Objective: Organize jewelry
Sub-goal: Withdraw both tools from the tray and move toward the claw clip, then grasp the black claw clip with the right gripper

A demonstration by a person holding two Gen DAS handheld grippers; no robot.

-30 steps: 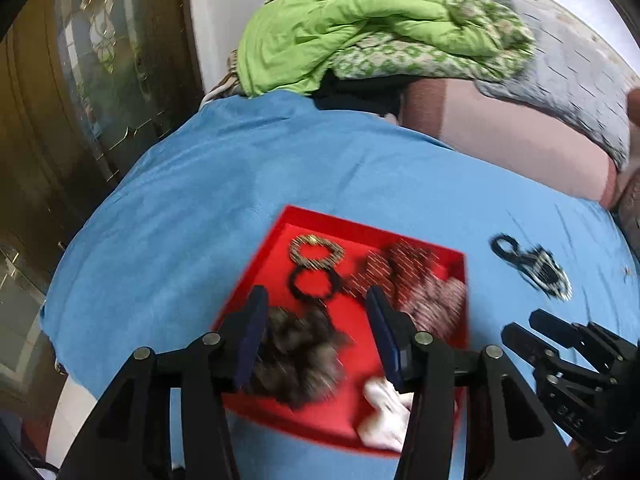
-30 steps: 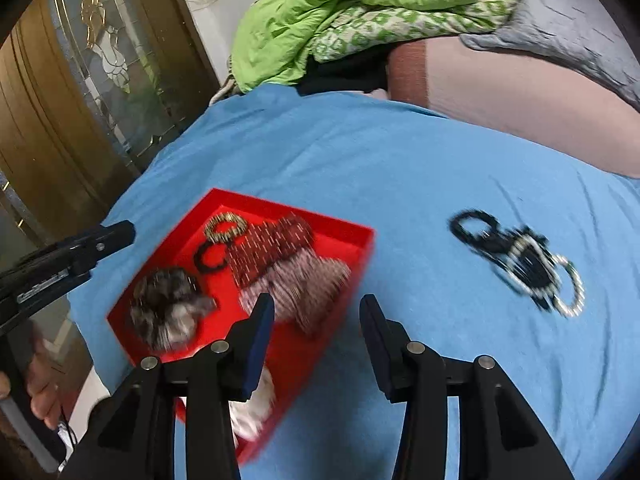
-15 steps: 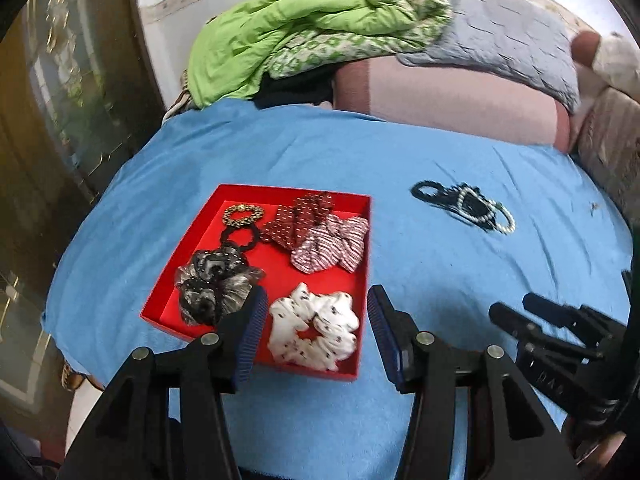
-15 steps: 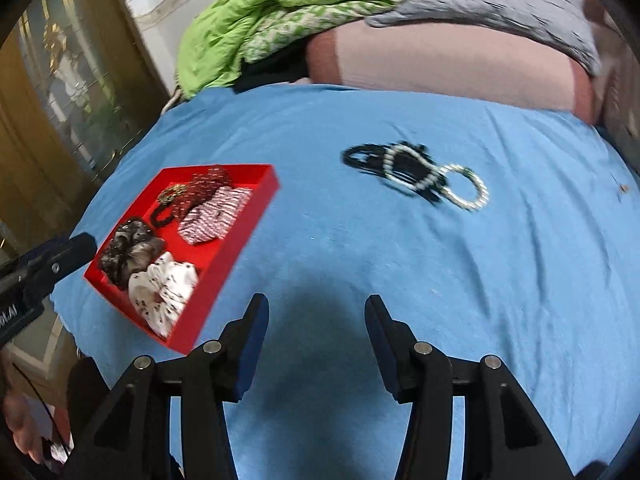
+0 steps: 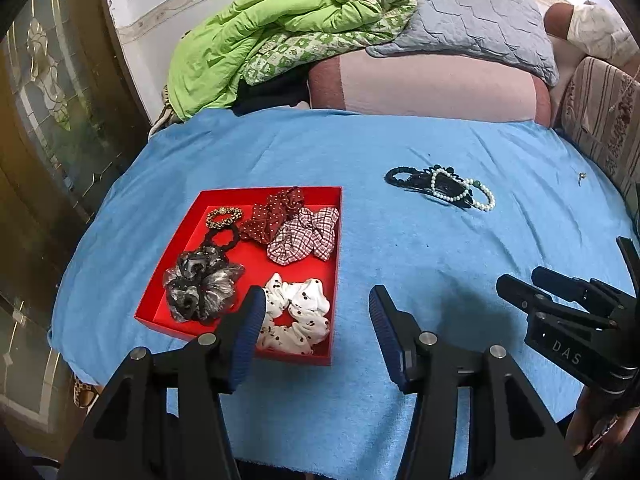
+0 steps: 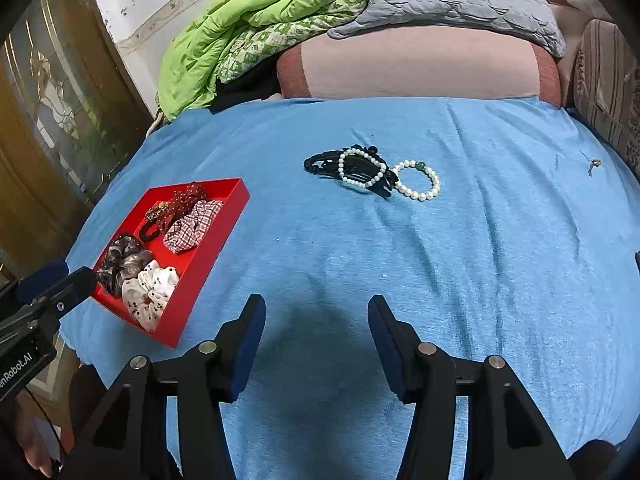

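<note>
Left gripper (image 5: 316,312) hangs over the near edge of the blue cloth (image 5: 400,248), jaws apart and opening, nothing between them; its left finger sits just in front of the red tray's (image 5: 338,240) near right corner. The right gripper (image 6: 316,316) hovers over bare cloth at the near edge, jaws likewise apart and opening, empty.

Writing: the left wrist view catches "DAS" on the right gripper's body; the right wrist view catches "enRobot.AI", cut off, on the left gripper at its left edge.

In the tray: a white spotted scrunchie (image 5: 294,318) at the near right corner, a grey-black scrunchie (image 5: 200,286) to its left, a checked scrunchie (image 5: 304,236), a red dotted scrunchie (image 5: 276,212), a black hair tie (image 5: 220,238) and a gold-brown hair tie (image 5: 223,216) toward the far side.

Out on the cloth, well apart from the tray toward the far right, a black hair clip (image 6: 352,168) lies with two pearl bracelets (image 6: 416,182), one draped over it, the other touching its right end. Only the right wrist view shows a green bead on that outer bracelet.
</note>
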